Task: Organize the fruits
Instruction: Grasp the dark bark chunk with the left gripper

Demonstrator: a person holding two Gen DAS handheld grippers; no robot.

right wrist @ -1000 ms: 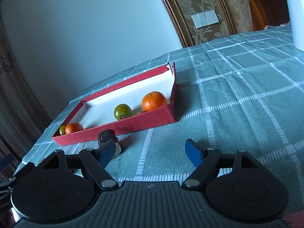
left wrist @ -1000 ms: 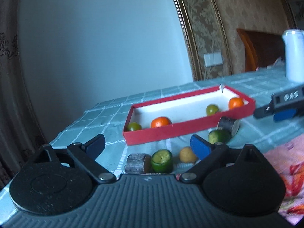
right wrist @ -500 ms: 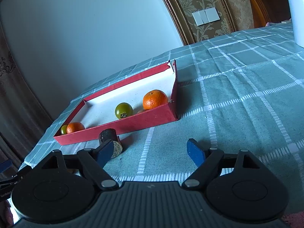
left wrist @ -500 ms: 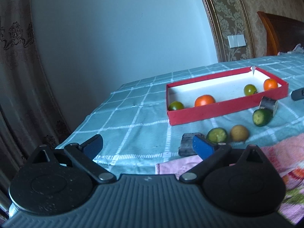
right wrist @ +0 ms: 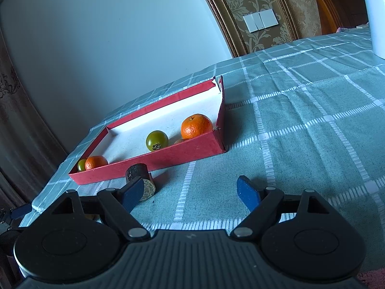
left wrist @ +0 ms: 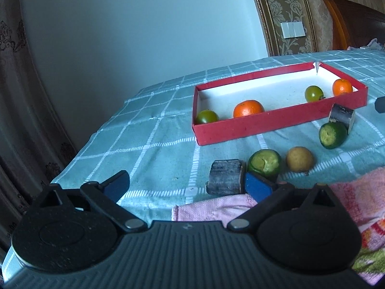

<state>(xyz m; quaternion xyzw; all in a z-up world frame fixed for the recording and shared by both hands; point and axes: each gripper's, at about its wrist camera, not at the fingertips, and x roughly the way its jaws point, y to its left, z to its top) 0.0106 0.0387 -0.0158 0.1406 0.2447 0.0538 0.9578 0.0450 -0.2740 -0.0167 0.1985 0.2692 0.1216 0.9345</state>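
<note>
A red tray (left wrist: pixel 264 122) with a white floor lies on the checked tablecloth. It holds two oranges (left wrist: pixel 248 108) and two green fruits (left wrist: pixel 314 93). In front of it lie two cut green fruits (left wrist: pixel 264 162), a yellow-brown fruit (left wrist: pixel 299 159) and two dark wood blocks (left wrist: pixel 226 177). My left gripper (left wrist: pixel 186 184) is open and empty, low over the cloth before these. My right gripper (right wrist: pixel 192 192) is open and empty near the tray (right wrist: pixel 192 154), which shows an orange (right wrist: pixel 196 126) and a green fruit (right wrist: pixel 157 141); a wood block (right wrist: pixel 140 180) sits beside its left finger.
A pink towel (left wrist: pixel 349 200) lies at the front right in the left wrist view. The table's left edge (left wrist: pixel 79 154) drops off beside a curtain. A white container (right wrist: pixel 375 16) stands at the far right in the right wrist view.
The left gripper has drawn back and swung left from the tray, so the tray and loose fruits now sit further right and the towel has come into view. The right gripper has barely moved.
</note>
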